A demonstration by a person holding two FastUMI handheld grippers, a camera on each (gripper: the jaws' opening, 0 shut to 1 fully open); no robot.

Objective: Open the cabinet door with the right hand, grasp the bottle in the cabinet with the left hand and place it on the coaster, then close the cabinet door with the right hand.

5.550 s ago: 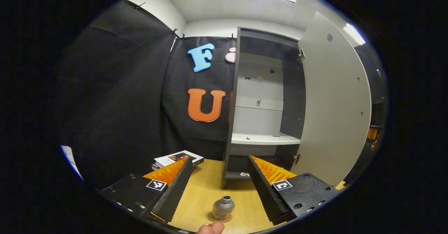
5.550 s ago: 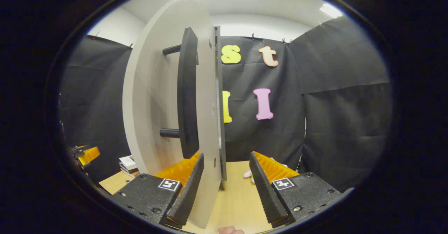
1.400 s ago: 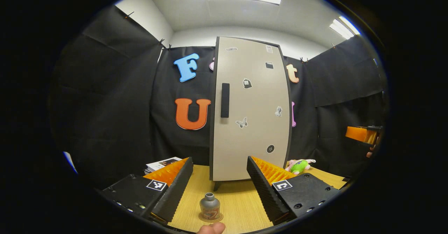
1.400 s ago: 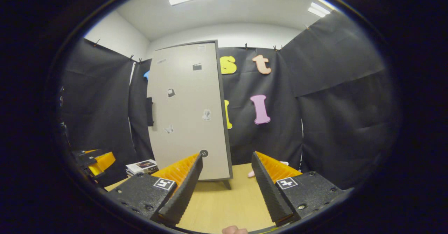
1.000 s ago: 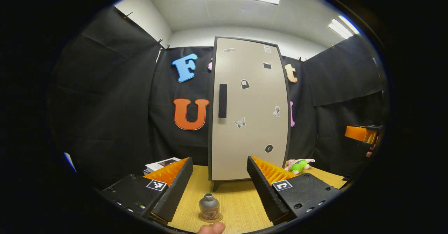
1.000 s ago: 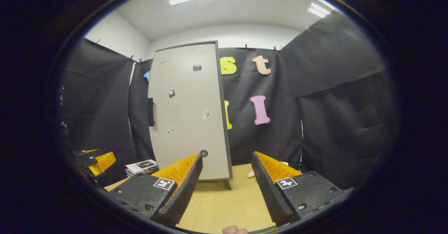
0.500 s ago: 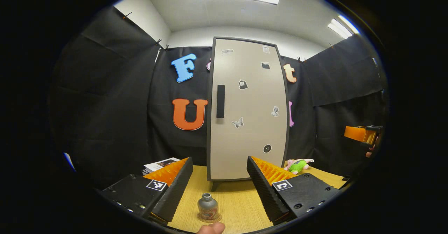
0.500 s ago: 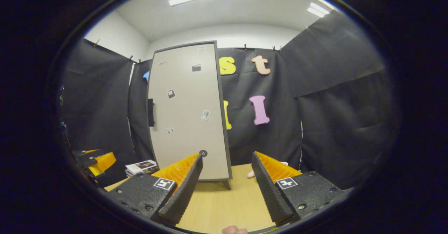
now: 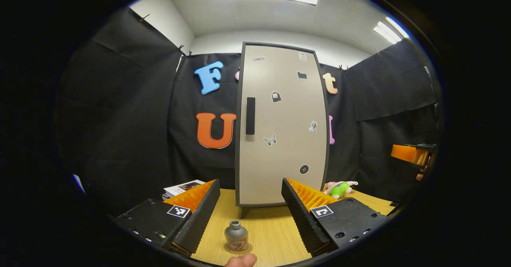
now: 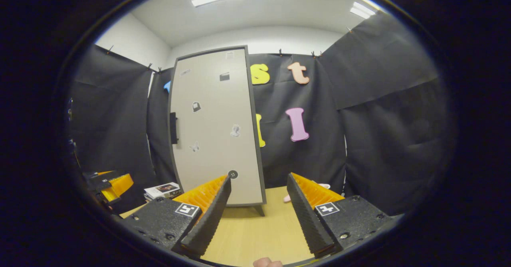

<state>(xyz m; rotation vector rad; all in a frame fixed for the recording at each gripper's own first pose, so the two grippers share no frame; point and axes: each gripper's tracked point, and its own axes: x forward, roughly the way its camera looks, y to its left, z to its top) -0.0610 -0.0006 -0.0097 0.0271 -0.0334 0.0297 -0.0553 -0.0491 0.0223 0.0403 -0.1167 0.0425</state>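
Note:
The tall grey cabinet (image 9: 281, 127) stands on the wooden table with its door shut; a dark handle (image 9: 250, 115) runs down the door's left side. A small grey bottle (image 9: 235, 236) stands upright on a round coaster (image 9: 244, 249) at the table's near edge. My left gripper (image 9: 250, 215) is open, held back from the bottle, which lies between its fingers in the left gripper view. My right gripper (image 10: 258, 213) is open too, well back from the cabinet (image 10: 215, 127), with nothing between its fingers.
A stack of books (image 9: 181, 188) lies left of the cabinet and a green and pink plush toy (image 9: 339, 188) lies to its right. The other gripper (image 9: 411, 154) shows at the far right of the left gripper view. The books (image 10: 161, 190) also lie left of the cabinet in the right gripper view.
The cabinet door went from wide open to shut, and my right gripper drew back from it. Over the last second both grippers have barely drifted; the bottle stays on the coaster.

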